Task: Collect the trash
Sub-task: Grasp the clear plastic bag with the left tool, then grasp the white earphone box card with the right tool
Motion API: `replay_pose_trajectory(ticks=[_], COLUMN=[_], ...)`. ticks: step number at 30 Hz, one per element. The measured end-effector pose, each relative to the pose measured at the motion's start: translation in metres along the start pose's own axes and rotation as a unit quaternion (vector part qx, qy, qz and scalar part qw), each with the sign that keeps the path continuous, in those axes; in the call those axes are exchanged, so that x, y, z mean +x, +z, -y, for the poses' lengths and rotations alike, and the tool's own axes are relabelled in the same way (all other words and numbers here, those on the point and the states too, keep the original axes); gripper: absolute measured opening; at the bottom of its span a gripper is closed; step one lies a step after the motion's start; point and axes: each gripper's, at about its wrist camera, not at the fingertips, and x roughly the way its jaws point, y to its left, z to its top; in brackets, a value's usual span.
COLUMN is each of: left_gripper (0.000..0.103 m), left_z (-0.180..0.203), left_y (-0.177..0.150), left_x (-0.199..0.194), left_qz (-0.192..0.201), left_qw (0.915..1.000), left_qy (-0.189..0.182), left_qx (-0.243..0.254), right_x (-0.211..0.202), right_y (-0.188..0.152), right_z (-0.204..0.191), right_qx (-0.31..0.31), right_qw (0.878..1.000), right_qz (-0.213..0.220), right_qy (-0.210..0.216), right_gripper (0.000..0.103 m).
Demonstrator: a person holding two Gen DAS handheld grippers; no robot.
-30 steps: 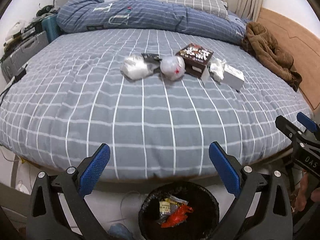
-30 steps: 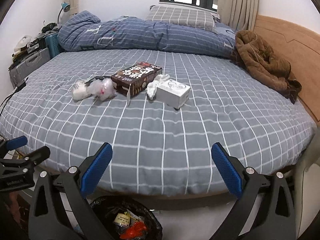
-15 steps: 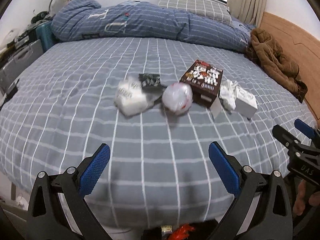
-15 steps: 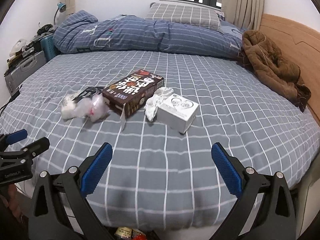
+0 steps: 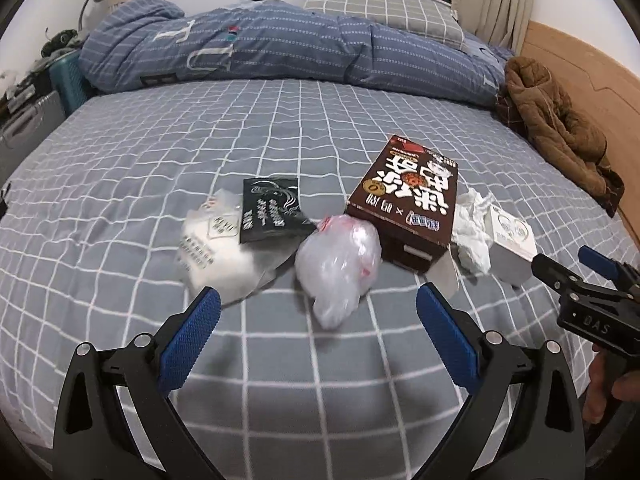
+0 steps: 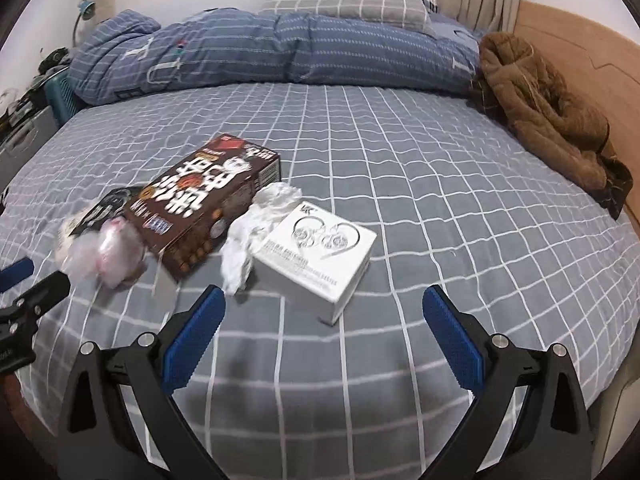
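Both grippers are hovering wide open and empty above the bed (image 5: 120, 152). The left gripper (image 5: 318, 334) is facing the crumpled plastic bag (image 5: 340, 268) straight ahead — very near. The right gripper (image 6: 324, 326) is facing the white box (image 6: 316, 256) — lying corner-on.

Black hand-held gripper (image 5: 318, 326), blue textured pads (image 5: 188, 342), silver screws

A bed (image 5: 320, 120) under a grey sheet with white grid lines fills both views. Along its far edge lies a rolled blue striped duvet (image 5: 260, 52), with a grey checked pillow (image 5: 384, 4) behind it. A brown jacket (image 6: 540, 112) is heaped at the bed's right side, against the wooden headboard (image 6: 592, 60).
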Motion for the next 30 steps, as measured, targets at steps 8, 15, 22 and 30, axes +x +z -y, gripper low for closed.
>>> replay_pose_trajectory(ticks=[8,15,22,30], left_gripper=[0.088,0.079,0.067,0.059], left_z=[0.014,0.017,0.017,0.017], left_y=[0.011,0.016,0.018,0.019], left_x=[0.029,0.053,0.067,0.074], left_qz=[-0.009,-0.026,-0.032,-0.036], left_qw=[0.9998,0.9995,0.9993,0.9991], left_qy=[0.004,-0.001,-0.005,-0.009], left_qx=[0.018,0.019,0.019,0.02], right_x=[0.035,0.053,0.056,0.066], right_y=[0.019,0.021,0.022,0.013], right_z=[0.007,0.006,-0.004,-0.005], right_qx=[0.017,0.006,-0.003,-0.046], right_qw=[1.0,0.999,0.999,0.998], right_qz=[-0.02,-0.029,-0.03,-0.044], right_qy=[0.008,0.016,0.03,0.001], right_gripper=[0.095,0.095,0.095,0.095])
